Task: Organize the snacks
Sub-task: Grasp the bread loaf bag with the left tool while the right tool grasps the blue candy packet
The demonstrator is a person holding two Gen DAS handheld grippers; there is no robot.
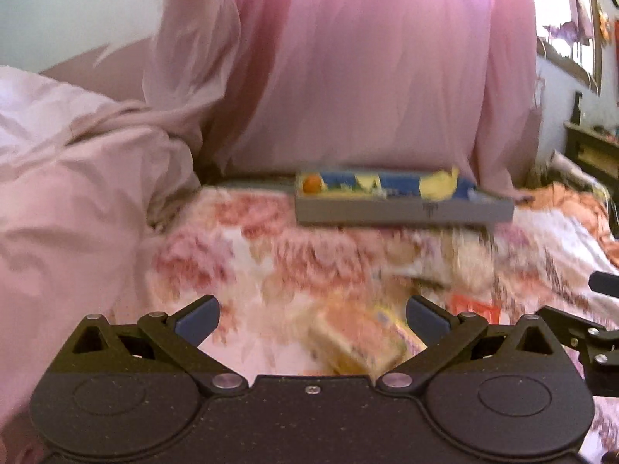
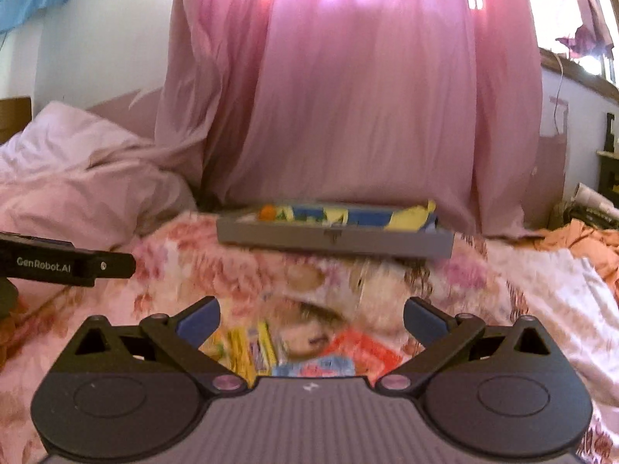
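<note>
A grey tray sits on the floral bedspread at the back, holding blue and yellow snack packets and an orange round item; it also shows in the right wrist view. My left gripper is open above a pale yellow-orange snack packet, with a red-orange packet to its right. My right gripper is open above several loose packets: yellow ones, a red-orange one and a blue-pink one. Both views are blurred.
A pink curtain hangs behind the tray. A heap of pale pink bedding lies at the left. Orange cloth lies at the right. The left gripper's body shows at the right view's left edge.
</note>
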